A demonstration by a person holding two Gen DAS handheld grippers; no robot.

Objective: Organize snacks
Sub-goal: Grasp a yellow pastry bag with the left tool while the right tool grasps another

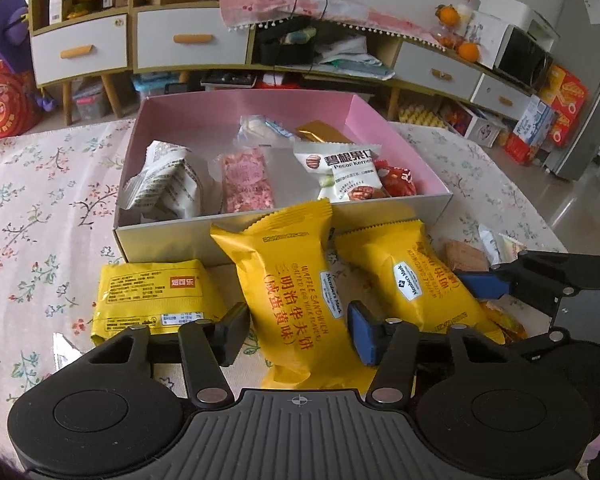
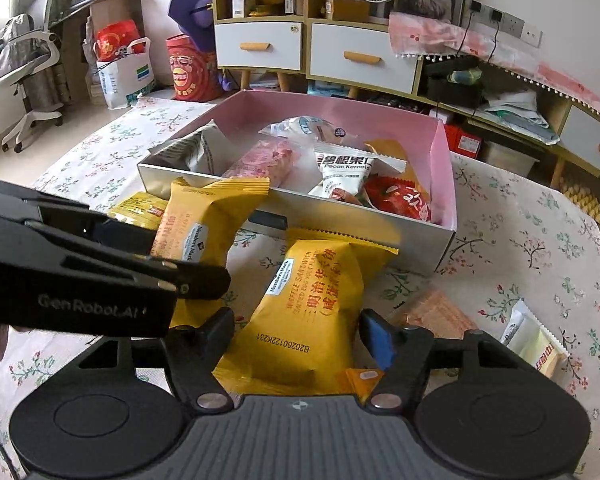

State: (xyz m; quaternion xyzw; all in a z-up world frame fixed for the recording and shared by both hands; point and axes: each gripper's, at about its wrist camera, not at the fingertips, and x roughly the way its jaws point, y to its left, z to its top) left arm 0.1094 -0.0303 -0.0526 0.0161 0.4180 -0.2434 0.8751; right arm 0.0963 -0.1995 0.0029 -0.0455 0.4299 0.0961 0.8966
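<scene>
Each yellow waffle pack (image 1: 300, 304) (image 2: 300, 312) sits between spread, unclenched jaws; pink box (image 1: 380, 120) behind.

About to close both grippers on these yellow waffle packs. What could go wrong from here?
1. The left gripper and right gripper sit close together over neighbouring packs; they may collide when lifting.
2. The left pack leans on the box wall, so it could snag.
3. Squeezing puffy packs may crush the waffles.
</scene>
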